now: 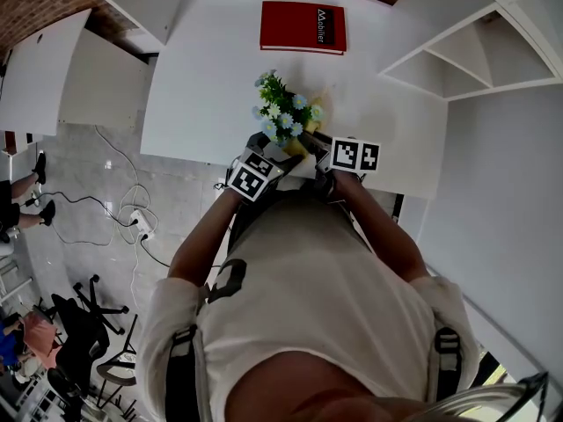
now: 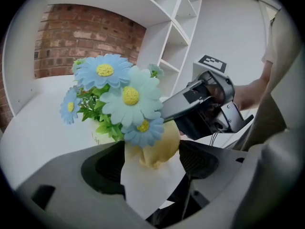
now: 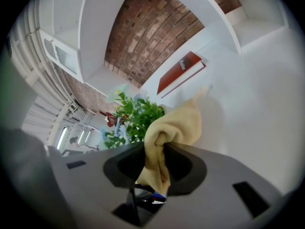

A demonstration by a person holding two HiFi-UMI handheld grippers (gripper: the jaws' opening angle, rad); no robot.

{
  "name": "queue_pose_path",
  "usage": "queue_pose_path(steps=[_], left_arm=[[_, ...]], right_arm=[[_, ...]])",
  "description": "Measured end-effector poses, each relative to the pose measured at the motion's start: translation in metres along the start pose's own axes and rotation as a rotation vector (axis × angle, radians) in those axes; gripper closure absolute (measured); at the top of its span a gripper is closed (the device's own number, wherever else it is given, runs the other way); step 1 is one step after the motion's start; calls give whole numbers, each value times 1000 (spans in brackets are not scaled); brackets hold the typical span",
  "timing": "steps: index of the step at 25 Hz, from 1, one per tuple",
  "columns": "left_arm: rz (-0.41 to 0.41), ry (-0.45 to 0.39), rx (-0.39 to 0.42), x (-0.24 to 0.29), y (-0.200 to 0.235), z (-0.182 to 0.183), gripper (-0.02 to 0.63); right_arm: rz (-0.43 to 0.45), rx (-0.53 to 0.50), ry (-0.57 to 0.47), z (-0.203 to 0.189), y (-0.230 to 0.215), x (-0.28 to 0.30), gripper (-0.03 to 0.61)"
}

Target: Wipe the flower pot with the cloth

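Got the white flower pot pinched tight in the left gripper, down at the near edge of the white table. Squeezing the yellow cloth in the right gripper, bunched up against the pot just under the blue daisies. Only a red book over at the far edge. Brick wall and white shelves round the back, grey tiled floor off left with cables and black office chairs.
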State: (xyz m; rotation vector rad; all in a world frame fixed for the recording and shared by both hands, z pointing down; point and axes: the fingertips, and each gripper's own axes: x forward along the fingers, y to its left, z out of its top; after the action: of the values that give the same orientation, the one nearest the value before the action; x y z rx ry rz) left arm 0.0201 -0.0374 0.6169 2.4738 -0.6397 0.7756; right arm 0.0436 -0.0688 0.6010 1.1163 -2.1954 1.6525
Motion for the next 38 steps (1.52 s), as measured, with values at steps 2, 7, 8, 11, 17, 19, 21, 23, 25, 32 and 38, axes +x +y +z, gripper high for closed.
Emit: queue_pose_path(steps=[2,7,8,11,17,19,21,23,25,32,38], left_arm=[[-6,-8,1,5,-3,1,247],[-14,-2,35,8,-5,4,247],[-8,6,48,5,-2,2,247],[43,34,77,-11,21,-5,247],[15,37,184,-30,73,18,247],[-39,62,248,-27,76,27,245],[-81,101,299,-20,75,31,244],[-107,127,319,-11,74,31,245],[-96,107,295,-6,76,34,245],[166,-40,79,2,78,31,247],[268,-115,-68,-11,55,24,247]], right_arm=[[10,-17,-15,6,7,-2,457],[-26,2,-27,9,-7,3,457],[-43,-2,-20,7,-12,5,457],[-101,-5,9,1,-28,11,457],[-99,7,10,0,-29,13,456],[-91,7,10,0,-28,12,456],[-80,7,8,2,-28,12,457],[-60,12,1,6,-25,11,456],[-39,23,-11,11,-22,11,456],[7,35,-102,35,-12,5,456],[-68,16,-61,21,-33,16,456]])
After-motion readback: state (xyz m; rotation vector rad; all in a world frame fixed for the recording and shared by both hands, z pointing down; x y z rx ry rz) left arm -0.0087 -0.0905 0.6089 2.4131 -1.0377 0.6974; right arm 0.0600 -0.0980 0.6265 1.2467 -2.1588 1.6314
